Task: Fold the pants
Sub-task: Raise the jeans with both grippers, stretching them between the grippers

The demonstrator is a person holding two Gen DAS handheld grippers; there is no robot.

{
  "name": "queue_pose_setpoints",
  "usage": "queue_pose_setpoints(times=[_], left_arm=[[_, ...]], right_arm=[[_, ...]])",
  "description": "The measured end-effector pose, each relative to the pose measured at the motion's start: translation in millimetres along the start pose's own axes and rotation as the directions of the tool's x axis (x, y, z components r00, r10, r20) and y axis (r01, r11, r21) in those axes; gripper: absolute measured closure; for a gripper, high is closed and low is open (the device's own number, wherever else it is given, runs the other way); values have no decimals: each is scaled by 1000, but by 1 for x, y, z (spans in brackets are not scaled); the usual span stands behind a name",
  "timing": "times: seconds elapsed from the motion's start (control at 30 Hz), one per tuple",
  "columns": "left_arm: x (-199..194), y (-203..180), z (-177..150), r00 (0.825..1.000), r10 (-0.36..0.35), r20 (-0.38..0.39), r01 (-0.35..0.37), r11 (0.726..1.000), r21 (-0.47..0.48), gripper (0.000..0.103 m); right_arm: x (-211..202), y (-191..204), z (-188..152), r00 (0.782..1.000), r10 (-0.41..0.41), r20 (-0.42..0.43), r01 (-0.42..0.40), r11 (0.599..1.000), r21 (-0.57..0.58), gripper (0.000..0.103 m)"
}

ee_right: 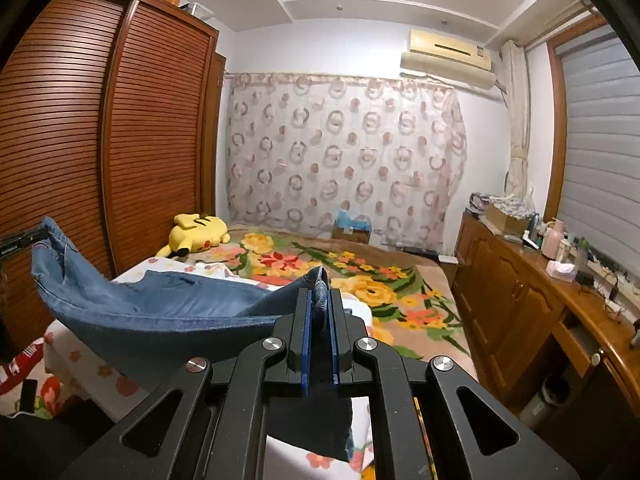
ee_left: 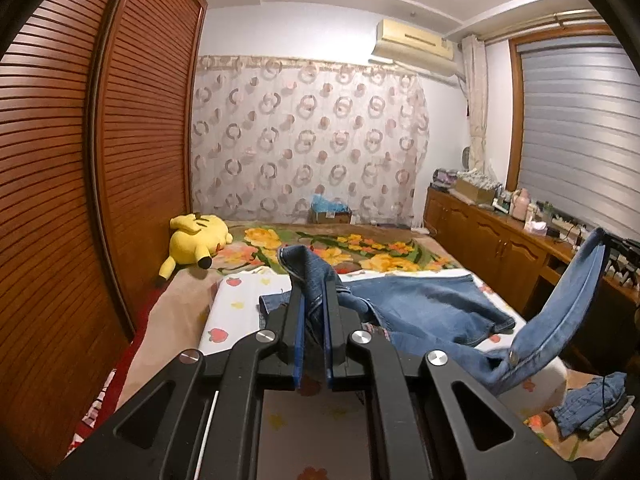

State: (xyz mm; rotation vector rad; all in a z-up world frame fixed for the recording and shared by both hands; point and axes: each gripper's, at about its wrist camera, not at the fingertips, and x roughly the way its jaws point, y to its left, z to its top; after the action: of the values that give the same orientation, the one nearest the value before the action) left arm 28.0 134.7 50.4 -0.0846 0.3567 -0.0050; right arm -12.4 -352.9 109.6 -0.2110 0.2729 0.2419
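Both hand-held grippers, L (ee_left: 314, 280) & R (ee_right: 320, 292), each clamped on jeans (ee_left: 432, 304) w/ waistband above bed (ee_right: 400, 280).

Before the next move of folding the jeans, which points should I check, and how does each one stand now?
1. Left gripper shut on the jeans: ok, denim sits between the pads.
2. Right gripper shut on the jeans: ok, a denim edge is pinched.
3. Jeans lifted between both grippers: ok, the raised edge sags between them while the rest lies on the bed.
4. Legs lying flat and aligned: not ok, the cloth on the bed is bunched.
5. Landing place free: ok, the plush toy lies far off beside the wardrobe.
6. Both grips at matching corners: cannot tell.
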Motion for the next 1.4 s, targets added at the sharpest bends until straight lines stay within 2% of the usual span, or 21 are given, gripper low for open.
queue_pose_setpoints(times=[0.17,0.3,0.43,0.63,0.9,1.1,1.4], left_arm=[[46,10,-7,998,4,-70,-7,999,-37,94],[69,8,-11,994,14,-105,-17,999,-29,94],[75,5,-8,994,18,-107,-20,1000,-18,94],[89,-2,6,994,19,-108,-18,1000,3,94],[108,-2,25,995,24,-95,-23,1000,18,94],[139,5,37,993,48,-104,-46,999,19,94],[198,9,49,983,86,-163,-78,995,56,94]], right_arm=[[42,-10,-16,999,-3,-50,4,1000,31,96],[71,-14,-25,996,-1,-91,5,999,54,96],[82,-12,-23,994,-9,-107,13,999,40,96],[78,-14,-5,994,-30,-104,32,999,16,96],[110,-17,12,994,-47,-98,47,999,6,96],[142,-18,14,994,-57,-98,57,998,1,96],[195,-15,17,983,-94,-157,93,996,-17,96]])
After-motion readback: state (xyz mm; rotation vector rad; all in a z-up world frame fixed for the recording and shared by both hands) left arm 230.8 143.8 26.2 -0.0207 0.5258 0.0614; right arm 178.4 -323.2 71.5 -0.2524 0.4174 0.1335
